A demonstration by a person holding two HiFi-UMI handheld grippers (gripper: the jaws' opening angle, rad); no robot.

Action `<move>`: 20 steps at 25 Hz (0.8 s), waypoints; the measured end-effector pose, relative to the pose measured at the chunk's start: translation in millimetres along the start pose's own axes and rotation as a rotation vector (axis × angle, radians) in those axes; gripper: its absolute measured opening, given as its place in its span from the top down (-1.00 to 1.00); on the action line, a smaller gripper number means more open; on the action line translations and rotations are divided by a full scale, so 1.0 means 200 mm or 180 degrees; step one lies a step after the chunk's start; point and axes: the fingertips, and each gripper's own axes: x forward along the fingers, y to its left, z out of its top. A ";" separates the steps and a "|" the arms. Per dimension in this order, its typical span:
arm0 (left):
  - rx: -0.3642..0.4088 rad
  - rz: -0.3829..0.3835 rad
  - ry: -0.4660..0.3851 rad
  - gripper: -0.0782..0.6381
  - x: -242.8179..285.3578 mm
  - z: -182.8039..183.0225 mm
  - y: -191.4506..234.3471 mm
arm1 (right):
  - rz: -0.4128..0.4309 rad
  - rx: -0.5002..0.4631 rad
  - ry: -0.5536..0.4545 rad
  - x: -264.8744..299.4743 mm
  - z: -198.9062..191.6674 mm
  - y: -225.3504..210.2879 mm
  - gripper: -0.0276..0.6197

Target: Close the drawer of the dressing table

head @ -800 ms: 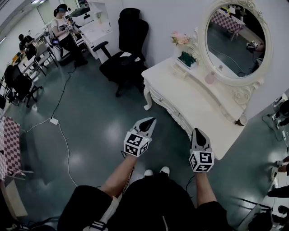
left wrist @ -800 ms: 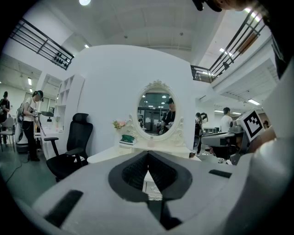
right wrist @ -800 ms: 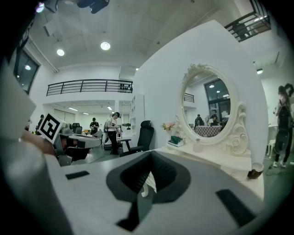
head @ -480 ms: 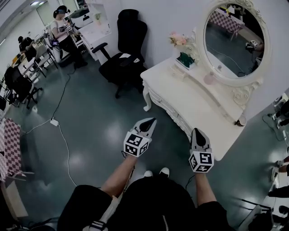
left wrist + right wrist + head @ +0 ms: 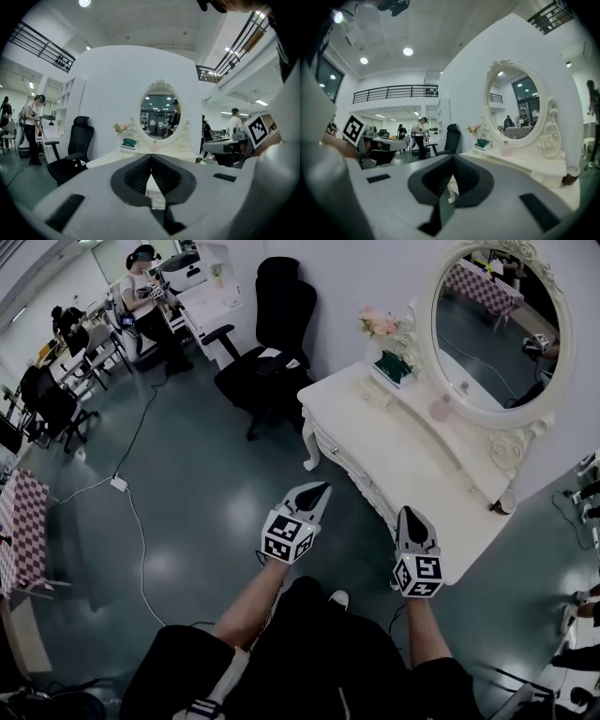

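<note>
The glossy dark green floor (image 5: 187, 493) carries a white carved dressing table (image 5: 412, 451), which stands against the white wall with an oval white-framed mirror (image 5: 502, 329) rising from its back edge. A black high-backed office chair (image 5: 272, 343) stands just beyond the table's far end. The drawer (image 5: 356, 474) sits in the front apron below the table's front edge. From the head view, it cannot be determined how far the drawer stands out. The left gripper (image 5: 314, 493) hangs over the floor, apart from the table front. Its jaws are pressed together with nothing between them. The right gripper (image 5: 410, 517) hangs near the table's near front corner. Its jaw tips also meet, and it carries nothing. Neither gripper touches the table. A bunch of pink flowers (image 5: 378, 322) and a small green box (image 5: 394, 367) occupy the far back corner of the top. A small pink bottle (image 5: 439, 407) stands at the back edge below the mirror. The step in hand appears to be the approach, as no contact is made yet. The next move likely calls for placing a closed jaw tip flat on the drawer front. The push should then run squarely toward the wall so the drawer does not skew.
</note>
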 end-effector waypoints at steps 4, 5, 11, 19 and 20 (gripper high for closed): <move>0.0004 0.0048 -0.0004 0.76 0.05 0.01 0.05 | 0.0023 0.0035 0.0000 0.06 0.00 -0.04 0.91; 0.0006 0.0055 -0.0010 0.76 0.06 0.02 0.07 | 0.0024 0.0041 0.0002 0.09 0.00 -0.04 0.91; -0.0001 -0.0046 -0.0027 0.76 0.24 0.05 0.21 | -0.0075 0.0062 0.0043 0.26 -0.01 -0.11 0.91; 0.0084 -0.0500 0.0014 0.76 0.65 0.11 0.51 | -0.0513 0.0148 0.0067 0.64 0.05 -0.22 0.91; 0.0100 -0.0578 0.0033 0.76 0.70 0.12 0.55 | -0.0585 0.0170 0.0067 0.68 0.06 -0.23 0.91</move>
